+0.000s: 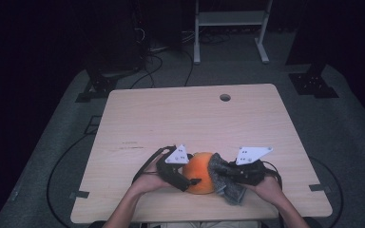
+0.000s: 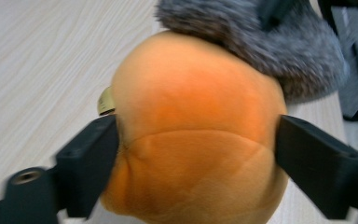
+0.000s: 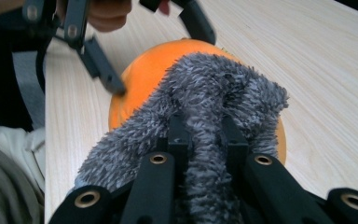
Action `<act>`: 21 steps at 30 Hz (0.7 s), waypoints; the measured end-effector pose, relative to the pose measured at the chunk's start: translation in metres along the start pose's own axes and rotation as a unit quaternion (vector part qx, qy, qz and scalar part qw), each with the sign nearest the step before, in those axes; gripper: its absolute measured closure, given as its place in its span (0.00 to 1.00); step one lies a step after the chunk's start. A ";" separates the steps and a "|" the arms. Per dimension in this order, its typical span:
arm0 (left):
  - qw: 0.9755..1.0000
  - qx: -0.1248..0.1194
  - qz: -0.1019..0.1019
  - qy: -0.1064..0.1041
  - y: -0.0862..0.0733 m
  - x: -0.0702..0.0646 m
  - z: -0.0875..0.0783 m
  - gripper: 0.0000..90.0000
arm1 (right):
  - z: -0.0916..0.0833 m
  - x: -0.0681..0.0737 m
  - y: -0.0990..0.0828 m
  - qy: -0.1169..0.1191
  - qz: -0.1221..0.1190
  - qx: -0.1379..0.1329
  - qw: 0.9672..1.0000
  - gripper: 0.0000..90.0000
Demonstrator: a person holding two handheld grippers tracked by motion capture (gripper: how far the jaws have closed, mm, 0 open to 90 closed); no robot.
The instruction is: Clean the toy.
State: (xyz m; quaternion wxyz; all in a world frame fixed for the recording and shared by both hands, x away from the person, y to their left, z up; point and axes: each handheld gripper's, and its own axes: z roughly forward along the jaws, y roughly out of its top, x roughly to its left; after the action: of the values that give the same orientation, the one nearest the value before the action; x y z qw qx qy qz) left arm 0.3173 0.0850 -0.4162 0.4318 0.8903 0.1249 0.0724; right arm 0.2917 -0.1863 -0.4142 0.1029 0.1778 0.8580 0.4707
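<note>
Nearest the high camera are the person's forearms, coming in from the bottom edge to the near part of the table (image 1: 138, 118), a pale wood-grain top with a round hole near its far edge.

On that near part sits the orange plush ball (image 1: 200, 173), the bulkiest item in hand: round, soft and short-napped, a deeper orange toward its middle, with a curved seam running across its lower half in the left gripper view. A small brass-coloured bit shows at its edge beside one jaw.

Draped over the ball's right side is the grey fuzzy cloth (image 1: 225, 181), shaggy and dark grey, folded into thick ridges and hanging down to the table.

The left gripper (image 2: 196, 149) straddles the ball, its black jaws spread wide on either flank; they rest right at the plush surface without visibly denting it, so it reads as released.

The right gripper (image 3: 205, 135) is clenched on the cloth, its jaws pinching a ridge of pile against the ball.
</note>
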 end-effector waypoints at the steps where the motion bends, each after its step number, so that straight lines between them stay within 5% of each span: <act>1: 1.000 0.007 -0.016 0.000 0.000 0.003 0.000 0.10 | 0.000 0.000 0.000 0.000 0.000 0.000 1.000 0.87; 2: 0.999 0.016 -0.032 -0.003 0.000 0.006 0.002 0.02 | -0.001 0.002 -0.001 -0.001 -0.006 0.001 1.000 0.87; 4: 0.997 0.041 -0.064 -0.035 -0.004 0.010 0.010 0.03 | -0.002 0.003 -0.001 -0.001 -0.008 0.001 1.000 0.87; 5: 0.997 0.041 -0.064 -0.035 -0.004 0.010 0.010 0.10 | -0.002 0.003 -0.001 -0.001 -0.008 0.001 1.000 0.87; 9: 1.000 0.007 -0.020 -0.008 -0.004 0.004 0.004 0.30 | -0.004 0.003 0.002 -0.004 -0.011 0.000 1.000 0.87; 11: 0.999 -0.018 0.032 0.036 0.001 -0.003 -0.001 0.36 | -0.012 0.000 0.006 -0.011 -0.003 -0.027 1.000 0.87; 12: 0.998 -0.016 0.038 0.037 0.002 -0.004 0.000 0.36 | -0.013 0.000 0.006 -0.014 -0.002 -0.033 0.999 0.87; 15: 0.998 -0.011 0.046 0.038 -0.001 -0.004 0.002 0.36 | -0.010 -0.001 0.007 -0.015 -0.004 -0.030 0.999 0.87; 21: 1.000 -0.011 0.020 0.019 -0.013 0.005 0.002 0.35 | -0.002 -0.013 -0.009 -0.032 0.018 0.001 0.999 0.87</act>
State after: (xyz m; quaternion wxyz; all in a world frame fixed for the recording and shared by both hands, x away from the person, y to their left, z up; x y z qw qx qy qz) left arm 0.3207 0.0933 -0.4276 0.4372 0.8865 0.1149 0.0992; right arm 0.3015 -0.1972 -0.4204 0.1215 0.2085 0.8516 0.4653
